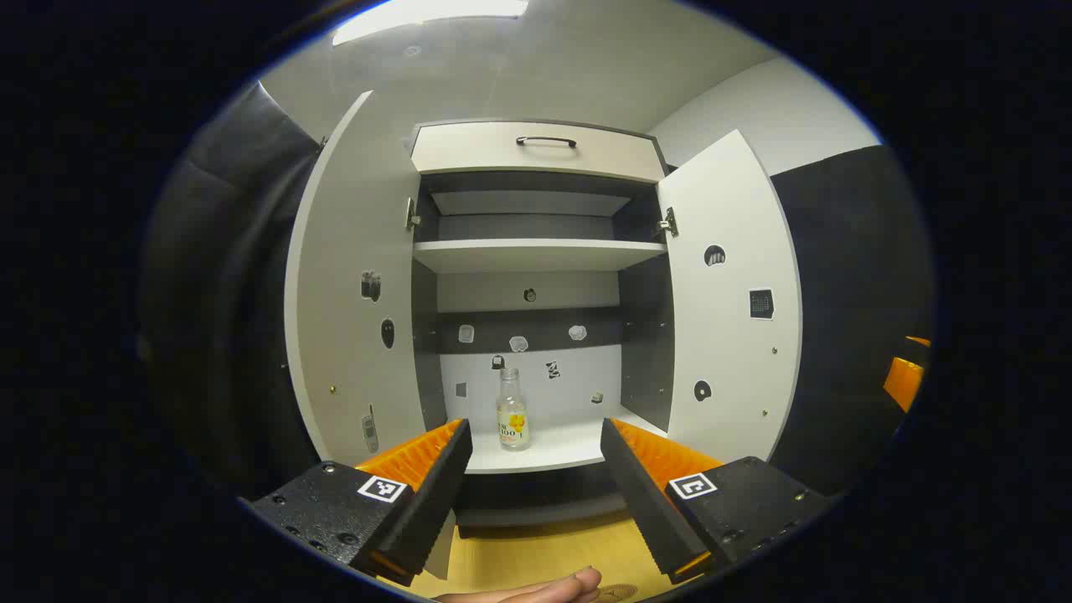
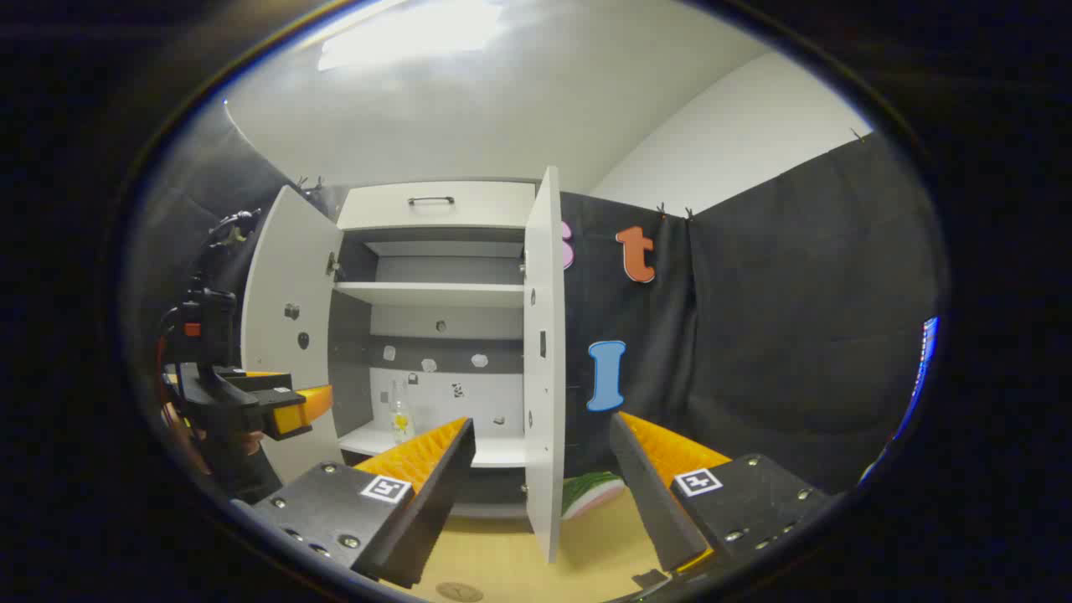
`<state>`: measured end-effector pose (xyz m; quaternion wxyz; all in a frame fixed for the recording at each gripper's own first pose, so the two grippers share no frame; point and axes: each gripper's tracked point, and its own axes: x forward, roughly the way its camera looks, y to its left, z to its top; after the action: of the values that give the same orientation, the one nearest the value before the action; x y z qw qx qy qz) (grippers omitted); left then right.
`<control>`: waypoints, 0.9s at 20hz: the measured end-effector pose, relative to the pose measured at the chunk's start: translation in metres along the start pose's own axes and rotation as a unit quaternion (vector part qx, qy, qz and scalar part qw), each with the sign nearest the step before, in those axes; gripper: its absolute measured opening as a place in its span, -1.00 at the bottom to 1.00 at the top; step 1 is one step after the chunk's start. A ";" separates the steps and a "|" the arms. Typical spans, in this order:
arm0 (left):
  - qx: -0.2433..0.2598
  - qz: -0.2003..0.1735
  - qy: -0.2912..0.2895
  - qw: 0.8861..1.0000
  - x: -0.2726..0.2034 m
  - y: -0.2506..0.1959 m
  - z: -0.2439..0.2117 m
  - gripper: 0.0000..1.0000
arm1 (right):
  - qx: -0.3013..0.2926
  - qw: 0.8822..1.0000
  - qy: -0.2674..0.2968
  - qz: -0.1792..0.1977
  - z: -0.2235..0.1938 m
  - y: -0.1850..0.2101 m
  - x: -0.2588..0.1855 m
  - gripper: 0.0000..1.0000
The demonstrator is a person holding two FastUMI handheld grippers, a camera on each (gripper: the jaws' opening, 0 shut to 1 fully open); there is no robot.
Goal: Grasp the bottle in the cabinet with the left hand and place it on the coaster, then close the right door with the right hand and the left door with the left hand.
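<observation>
A clear glass bottle (image 1: 512,410) with a yellow label stands upright on the lower shelf (image 1: 553,452) of the white cabinet, whose two doors are both open. My left gripper (image 1: 533,431) is open, level with the shelf's front edge and short of the bottle, nothing between its fingers. In the right gripper view the bottle (image 2: 400,414) shows small, with the left gripper (image 2: 306,406) and the hand holding it to its left. My right gripper (image 2: 543,427) is open just before the right door (image 2: 544,360), seen edge-on. A round coaster (image 2: 459,591) lies on the yellow table.
The left door (image 1: 352,293) and right door (image 1: 729,293) swing out toward me. An upper shelf (image 1: 536,251) and a drawer (image 1: 536,151) sit above. A green and pink object (image 2: 590,494) lies on the table (image 2: 502,553) by the right door. A hand (image 1: 536,590) shows at the bottom.
</observation>
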<state>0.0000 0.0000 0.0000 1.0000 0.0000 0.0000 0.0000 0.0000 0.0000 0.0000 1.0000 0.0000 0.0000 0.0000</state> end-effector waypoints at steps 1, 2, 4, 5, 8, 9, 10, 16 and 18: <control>-0.002 -0.002 0.003 1.000 0.003 -0.002 -0.002 0.95 | -0.003 1.000 0.002 0.001 -0.002 0.001 0.003 0.97; -0.003 -0.004 0.005 1.000 0.004 -0.003 -0.004 0.95 | -0.005 1.000 0.003 0.001 -0.002 0.002 0.007 0.97; 0.003 -0.003 0.003 1.000 0.009 -0.001 -0.004 0.96 | -0.005 1.000 0.002 0.005 -0.001 0.005 0.013 0.96; 0.004 -0.002 0.003 1.000 0.012 0.000 -0.003 0.96 | -0.003 1.000 0.002 0.007 -0.002 0.006 0.016 0.97; 0.006 0.001 0.006 1.000 0.018 0.002 -0.005 0.96 | -0.001 1.000 0.006 0.008 -0.004 0.006 0.024 0.97; 0.006 0.002 0.007 1.000 0.021 0.003 -0.006 0.96 | 0.000 1.000 0.007 0.010 -0.005 0.008 0.026 0.87; 0.006 0.002 0.008 1.000 0.023 0.003 -0.008 0.96 | 0.000 1.000 0.007 0.013 -0.005 0.010 0.028 0.87; 0.003 0.004 0.009 1.000 0.044 0.010 -0.017 0.96 | 0.007 1.000 0.002 0.020 -0.004 0.019 0.046 0.97; -0.004 0.004 0.013 1.000 0.055 0.013 -0.025 0.95 | 0.002 1.000 0.005 0.021 -0.009 0.023 0.052 0.87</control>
<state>0.0546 0.0129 -0.0248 0.9999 -0.0036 0.0128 0.0038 0.0525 0.0225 -0.0091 0.9998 0.0017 0.0054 0.0205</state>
